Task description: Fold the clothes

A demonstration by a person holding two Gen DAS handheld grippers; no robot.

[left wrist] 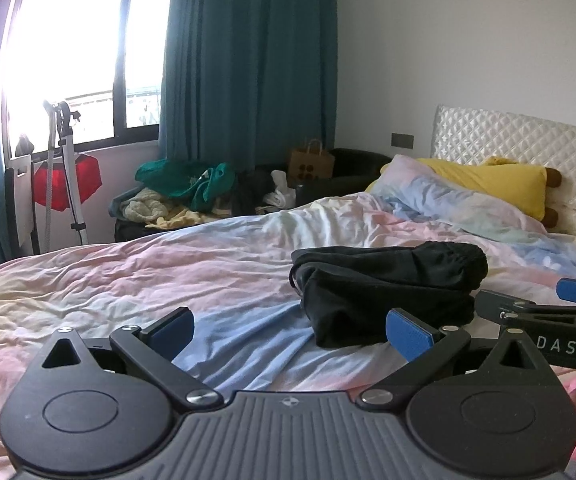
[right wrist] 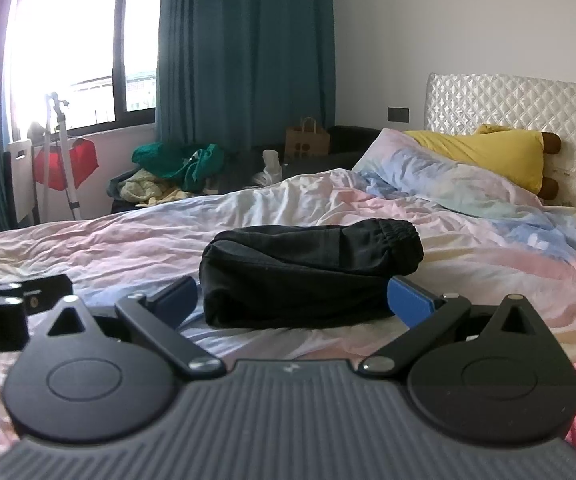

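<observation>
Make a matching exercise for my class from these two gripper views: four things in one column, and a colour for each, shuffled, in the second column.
Column 1
1. folded garment on the bed
2. curtain
3. pillow by the headboard
4. paper bag

Column 2
A. yellow
B. brown
C. black
D. teal

Pairs: 1-C, 2-D, 3-A, 4-B
</observation>
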